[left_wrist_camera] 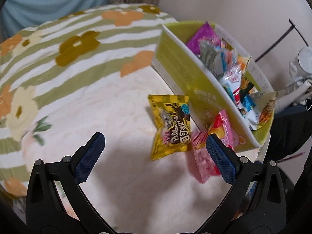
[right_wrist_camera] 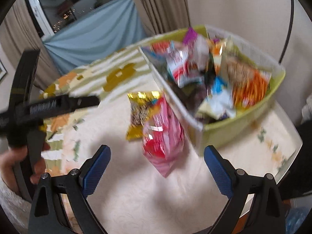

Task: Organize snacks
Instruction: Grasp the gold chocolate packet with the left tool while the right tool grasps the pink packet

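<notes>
Looking down at a cream tablecloth here, with two loose snack packs lying on it just beside a lime-green box. One is a yellow packet with a checker pattern and dark print, the other a pink packet with a red patch, and the two overlap a bit at the edges. The box itself is stuffed with a jumble of wrappers (purple, silver, blue, orange), too many and too blurry to count properly.

Left gripper is spread wide with nothing between its blue pads, hanging over the cloth next to the yellow one. Right gripper is also wide apart and empty, with the pink pack just ahead of it.

Only the right wrist view catches the person's hand on the other tool, plus a window. The left view shows the flowered striped cloth much more clearly.
</notes>
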Available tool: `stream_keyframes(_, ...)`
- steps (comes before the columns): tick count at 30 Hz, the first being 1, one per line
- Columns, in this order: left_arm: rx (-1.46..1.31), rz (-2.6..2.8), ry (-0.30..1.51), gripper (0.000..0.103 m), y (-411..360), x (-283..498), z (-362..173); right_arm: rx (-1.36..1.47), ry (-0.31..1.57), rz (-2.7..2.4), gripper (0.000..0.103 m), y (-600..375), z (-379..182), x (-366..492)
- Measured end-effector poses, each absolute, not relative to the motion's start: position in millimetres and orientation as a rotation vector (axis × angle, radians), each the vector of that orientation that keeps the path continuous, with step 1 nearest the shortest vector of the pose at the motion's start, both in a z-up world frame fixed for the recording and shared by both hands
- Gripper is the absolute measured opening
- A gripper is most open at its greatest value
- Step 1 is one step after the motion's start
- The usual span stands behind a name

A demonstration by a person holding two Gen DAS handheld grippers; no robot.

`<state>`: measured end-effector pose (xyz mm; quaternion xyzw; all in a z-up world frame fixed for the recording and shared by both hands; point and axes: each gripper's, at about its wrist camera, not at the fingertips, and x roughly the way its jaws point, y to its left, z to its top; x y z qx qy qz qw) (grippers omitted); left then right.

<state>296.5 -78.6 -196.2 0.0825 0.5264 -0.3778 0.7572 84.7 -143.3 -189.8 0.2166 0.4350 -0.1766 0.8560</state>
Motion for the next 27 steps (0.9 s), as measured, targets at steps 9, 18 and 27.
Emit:
stream_keyframes(9, 0.252, -0.881, 1.215, 0.103, -142, 307, -255, 0.488, 0.913, -0.410, 0.096, -150, -231, 88)
stream_keyframes(18, 0.261, -0.870, 1.281, 0.065, -149, 318, -283, 0.445, 0.897, -0.437, 0.096, -150, -246, 98)
stream_keyframes(27, 0.334, -0.803, 1.282, 0.059, -113, 314, -287, 0.433, 0.901, -0.429, 0.095, -151, -254, 111)
